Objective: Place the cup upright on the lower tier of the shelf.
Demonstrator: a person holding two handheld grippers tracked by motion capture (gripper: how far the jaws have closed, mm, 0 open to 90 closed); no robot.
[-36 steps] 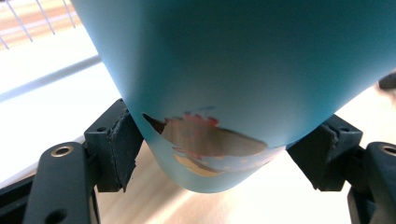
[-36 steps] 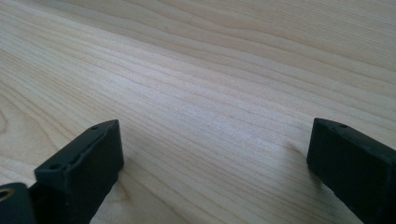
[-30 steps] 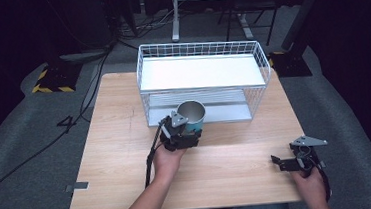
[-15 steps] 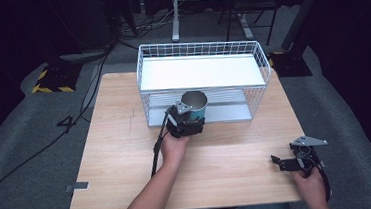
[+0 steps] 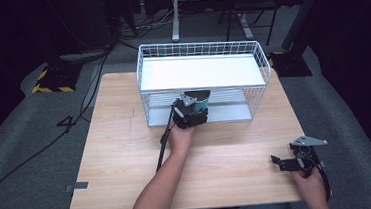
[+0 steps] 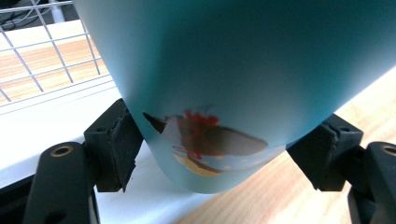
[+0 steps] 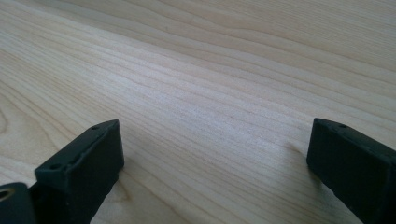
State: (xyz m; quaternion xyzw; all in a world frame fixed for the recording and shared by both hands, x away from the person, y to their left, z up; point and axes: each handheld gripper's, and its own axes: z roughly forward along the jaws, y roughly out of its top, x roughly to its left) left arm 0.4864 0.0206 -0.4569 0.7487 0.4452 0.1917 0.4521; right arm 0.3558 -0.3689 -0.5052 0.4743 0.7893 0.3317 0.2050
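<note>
Dark all around, the room shows little beyond cables on the grey floor [image 5: 21, 147], a black-and-yellow striped block [image 5: 51, 81] off the far left corner, and the legs of a stand [image 5: 176, 20] behind. Pale wood with fine grain makes up the tabletop [image 5: 122, 154], and it is bare apart from a white wire rack [image 5: 201, 80] standing at its far middle. That rack has a flat white top shelf and a slatted lower shelf, open toward me.

I hold my left gripper [image 5: 190, 113] at the front edge of the rack, clenched on a teal cup [image 5: 196, 101]. In the left gripper view the cup [image 6: 224, 84] sits between both pads, its wall bearing a small picture in brown, red and orange, and it hangs just above the white lower shelf, with wire mesh to one side.

I rest my right gripper [image 5: 298, 158] near the tabletop's right front corner, well apart from the rack. Its jaws stand wide apart, with nothing but wood grain [image 7: 196, 93] between them.
</note>
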